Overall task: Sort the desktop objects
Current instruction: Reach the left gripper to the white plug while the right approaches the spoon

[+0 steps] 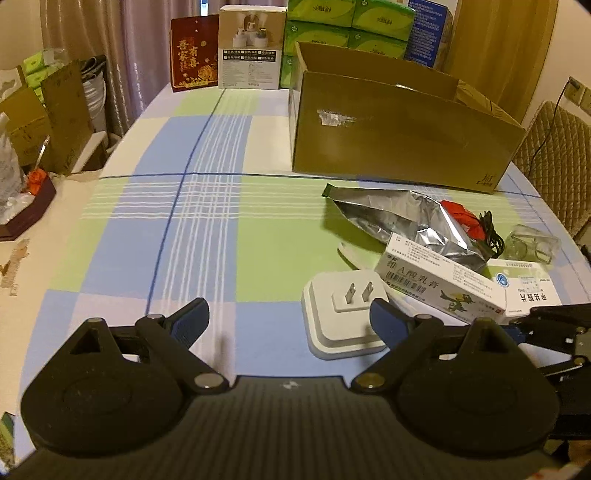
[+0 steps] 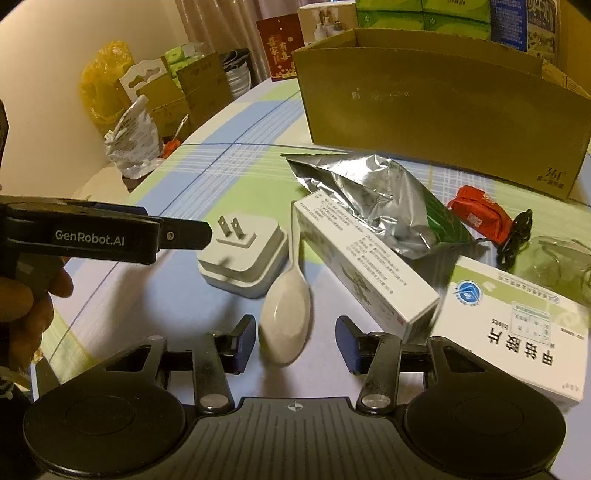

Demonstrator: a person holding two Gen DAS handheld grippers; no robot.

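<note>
My right gripper (image 2: 295, 343) stands open around the bowl of a white spoon (image 2: 286, 314) that lies on the checked cloth; its pads do not touch the spoon. My left gripper (image 1: 288, 317) is open wide and empty. A white plug adapter (image 1: 340, 317) lies prongs up, just inside its right finger. In the right wrist view one finger (image 2: 184, 234) of the left gripper reaches the adapter (image 2: 243, 258). A long white ointment box (image 2: 362, 266) rests across a flat white medicine box (image 2: 517, 332), beside a crumpled foil bag (image 2: 369, 199).
A big open cardboard box (image 1: 402, 140) stands behind the pile. A red packet (image 2: 480, 214), a black cable (image 1: 491, 236) and a clear glass piece (image 1: 532, 243) lie at the right. Cartons and tissue packs (image 1: 351, 22) line the table's far end. A chair (image 1: 554, 155) stands at the right.
</note>
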